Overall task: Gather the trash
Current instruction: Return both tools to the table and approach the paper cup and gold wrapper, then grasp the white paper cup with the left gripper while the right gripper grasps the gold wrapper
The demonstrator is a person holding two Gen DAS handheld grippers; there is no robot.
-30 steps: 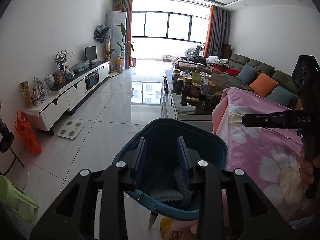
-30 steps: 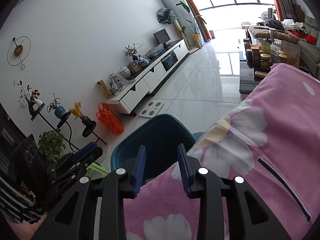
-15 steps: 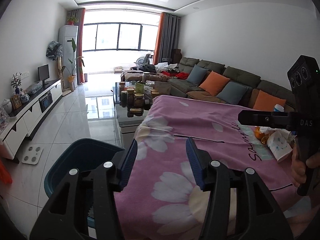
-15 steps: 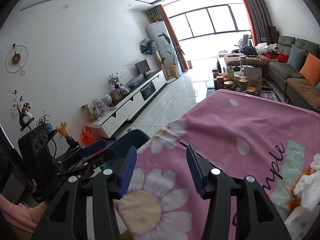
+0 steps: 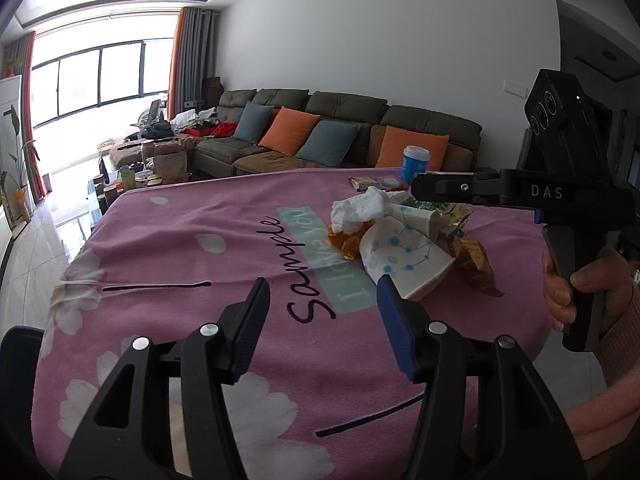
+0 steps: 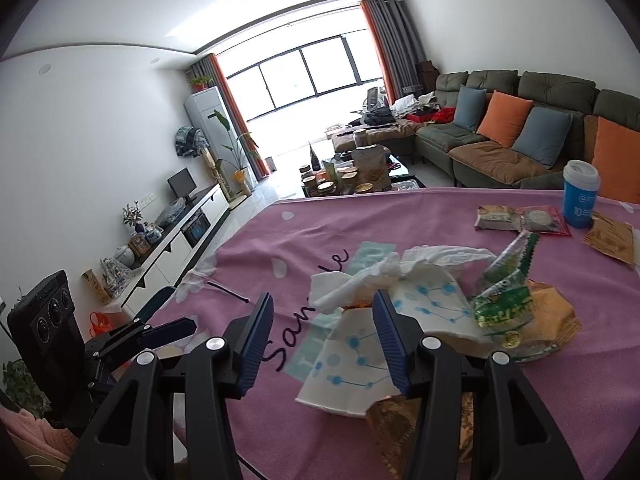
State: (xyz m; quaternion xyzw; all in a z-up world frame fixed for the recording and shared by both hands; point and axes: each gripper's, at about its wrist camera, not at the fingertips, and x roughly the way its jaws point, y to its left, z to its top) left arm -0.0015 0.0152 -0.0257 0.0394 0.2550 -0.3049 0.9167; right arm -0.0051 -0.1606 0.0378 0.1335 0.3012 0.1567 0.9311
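A heap of trash lies on the pink flowered tablecloth (image 5: 180, 240): a crumpled white tissue (image 5: 360, 208) (image 6: 380, 276), a flattened paper cup with blue dots (image 5: 404, 256) (image 6: 352, 364), a green wrapper (image 6: 504, 296), brown wrappers (image 5: 474, 264) and orange peel (image 5: 344, 240). My left gripper (image 5: 323, 280) hovers over the cloth short of the heap, jaws opening, with nothing between them. My right gripper (image 6: 323, 295) stands open just before the flattened cup, its right finger over the cup's edge. In the left wrist view the right gripper (image 5: 440, 192) reaches in above the heap.
A blue cup with a white lid (image 6: 580, 196) and snack packets (image 6: 520, 218) stand at the table's far right. The dark teal bin (image 6: 154, 304) sits on the floor off the table's left edge. Beyond are a sofa (image 5: 340, 136) and a crowded coffee table (image 6: 352, 180).
Both grippers have swung right, from over the teal bin to over the table, facing the trash heap. Both jaws stand wider than before. Nothing is held in either.
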